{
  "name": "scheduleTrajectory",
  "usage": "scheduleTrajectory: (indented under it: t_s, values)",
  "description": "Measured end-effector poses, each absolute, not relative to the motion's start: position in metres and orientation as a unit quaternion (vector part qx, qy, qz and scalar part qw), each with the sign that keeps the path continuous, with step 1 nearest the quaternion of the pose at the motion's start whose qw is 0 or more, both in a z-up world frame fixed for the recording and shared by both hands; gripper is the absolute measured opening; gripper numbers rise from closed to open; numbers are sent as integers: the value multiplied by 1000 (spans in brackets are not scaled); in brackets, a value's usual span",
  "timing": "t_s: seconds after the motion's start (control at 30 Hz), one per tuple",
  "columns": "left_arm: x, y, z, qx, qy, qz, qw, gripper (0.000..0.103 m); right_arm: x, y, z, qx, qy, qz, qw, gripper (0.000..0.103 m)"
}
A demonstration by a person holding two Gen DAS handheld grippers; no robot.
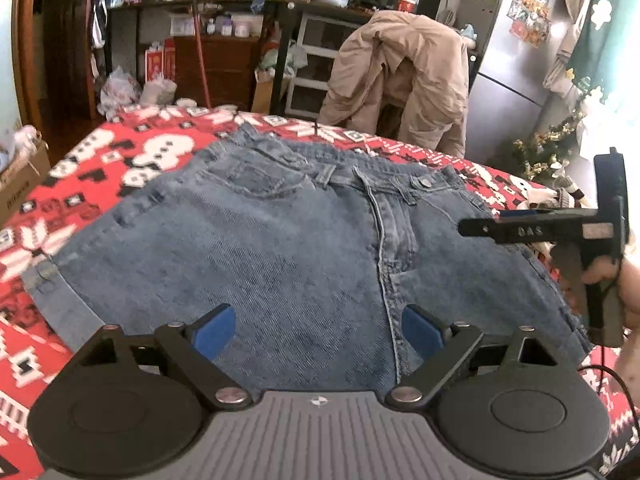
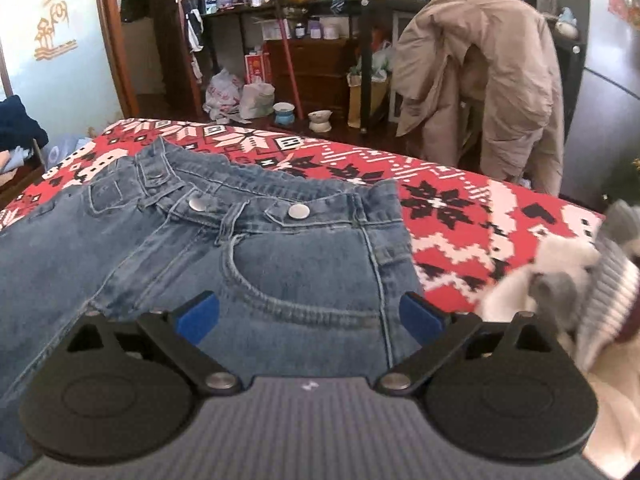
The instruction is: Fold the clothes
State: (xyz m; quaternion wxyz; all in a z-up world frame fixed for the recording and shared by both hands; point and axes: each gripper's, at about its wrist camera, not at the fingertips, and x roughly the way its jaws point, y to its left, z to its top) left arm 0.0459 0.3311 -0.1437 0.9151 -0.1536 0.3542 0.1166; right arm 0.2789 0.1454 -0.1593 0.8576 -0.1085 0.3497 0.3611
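Note:
Blue denim shorts (image 1: 280,248) lie flat and spread out on the red patterned cloth (image 1: 120,152), waistband at the far side. My left gripper (image 1: 318,330) hovers open over the near hem, blue pads wide apart with nothing between them. In the right wrist view the shorts (image 2: 280,264) show their front pocket and two metal buttons. My right gripper (image 2: 310,318) is open above the pocket near the shorts' right edge. The right gripper (image 1: 472,228) also shows from the side in the left wrist view, held by a hand (image 1: 608,276).
A grey and white knitted garment (image 2: 568,280) lies on the cloth to the right of the shorts. Behind the table a beige jacket (image 1: 404,76) hangs over a chair. A cluttered desk, a fridge (image 1: 516,60) and floor bags fill the background.

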Motion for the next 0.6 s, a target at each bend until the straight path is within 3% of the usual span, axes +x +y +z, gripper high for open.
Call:
scheduleTrajectory:
  t_s: [0.17, 0.6]
  values:
    - [42, 329, -145, -164, 356, 114, 913, 90, 287, 149, -173, -118, 373, 355, 849, 102]
    - [22, 314, -130, -142, 351, 110, 919, 90, 214, 85, -167, -111, 406, 338, 842, 102]
